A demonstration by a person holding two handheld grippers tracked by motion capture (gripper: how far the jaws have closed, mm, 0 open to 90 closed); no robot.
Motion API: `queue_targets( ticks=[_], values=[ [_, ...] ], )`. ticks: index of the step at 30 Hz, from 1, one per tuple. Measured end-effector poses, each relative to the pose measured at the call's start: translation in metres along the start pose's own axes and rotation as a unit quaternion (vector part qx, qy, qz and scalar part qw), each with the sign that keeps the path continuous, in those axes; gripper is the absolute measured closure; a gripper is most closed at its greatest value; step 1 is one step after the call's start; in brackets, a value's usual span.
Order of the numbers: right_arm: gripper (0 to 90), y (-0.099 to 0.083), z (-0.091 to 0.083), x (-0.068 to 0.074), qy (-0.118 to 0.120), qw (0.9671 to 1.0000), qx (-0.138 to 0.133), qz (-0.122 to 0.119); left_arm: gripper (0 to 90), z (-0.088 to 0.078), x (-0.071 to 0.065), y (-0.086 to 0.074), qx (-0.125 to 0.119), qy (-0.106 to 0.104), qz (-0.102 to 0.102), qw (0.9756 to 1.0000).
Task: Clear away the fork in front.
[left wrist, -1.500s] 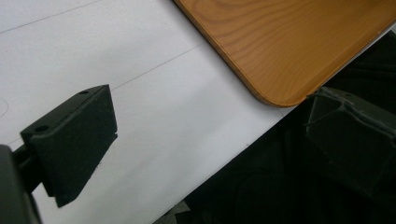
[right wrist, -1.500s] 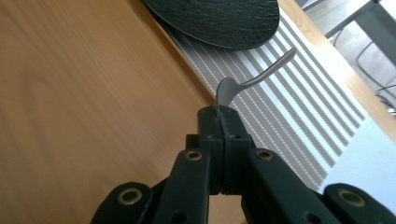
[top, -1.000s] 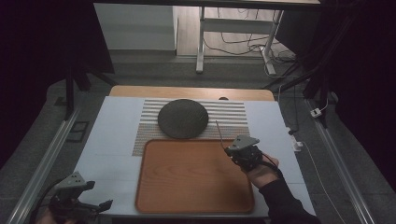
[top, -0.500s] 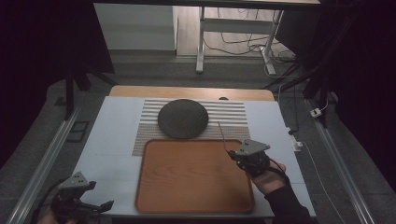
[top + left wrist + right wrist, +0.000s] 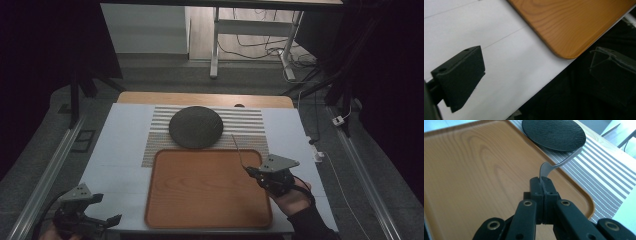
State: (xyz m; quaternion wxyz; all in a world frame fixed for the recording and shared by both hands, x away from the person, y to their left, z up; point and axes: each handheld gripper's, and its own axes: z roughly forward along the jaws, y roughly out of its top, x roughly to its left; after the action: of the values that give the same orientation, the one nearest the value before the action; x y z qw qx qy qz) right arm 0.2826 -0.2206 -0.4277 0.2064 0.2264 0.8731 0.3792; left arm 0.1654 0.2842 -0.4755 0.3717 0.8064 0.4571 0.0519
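Over the tray's (image 5: 200,200) right edge, your right gripper (image 5: 541,185) pinches a spoon (image 5: 559,162). Nothing lies on the tray. Off its near left corner, your left gripper (image 5: 95,220) has its fingers spread.

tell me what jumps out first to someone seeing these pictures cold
The big wooden tray at the near middle of the white table draws the eye first, with a dark round plate on the striped mat just behind it. Over the tray's right rim, the right gripper is shut on a thin metal utensil. The left gripper hangs open off the table's near left corner.
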Motion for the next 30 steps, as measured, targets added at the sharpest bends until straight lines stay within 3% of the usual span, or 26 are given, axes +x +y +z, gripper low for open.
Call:
queue_targets(
  ticks=[8,12,19,22,30],
  values=[
    [89.1,-0.006,-0.011,0.002,0.018,0.9995,-0.013,0.021,0.0,-0.002,0.004,0.004,-0.041,-0.041,-0.006,0.9983],
    [89.0,-0.009,-0.015,0.005,0.036,0.9985,-0.021,0.034,0.0,-0.001,0.004,0.01,-0.056,-0.056,0.0,0.9969],
    [89.0,-0.011,-0.018,0.013,0.073,0.9959,-0.032,0.044,0.0,0.012,-0.006,0.027,-0.05,-0.066,0.038,0.9958],
    [89.0,-0.011,-0.019,0.017,0.088,0.9944,-0.035,0.047,0.0,0.02,-0.009,0.033,-0.05,-0.076,0.061,0.994],
    [89.0,-0.009,-0.018,0.024,0.132,0.9891,-0.047,0.046,0.0,0.037,-0.016,0.058,-0.056,-0.099,0.093,0.9891]
  ],
)
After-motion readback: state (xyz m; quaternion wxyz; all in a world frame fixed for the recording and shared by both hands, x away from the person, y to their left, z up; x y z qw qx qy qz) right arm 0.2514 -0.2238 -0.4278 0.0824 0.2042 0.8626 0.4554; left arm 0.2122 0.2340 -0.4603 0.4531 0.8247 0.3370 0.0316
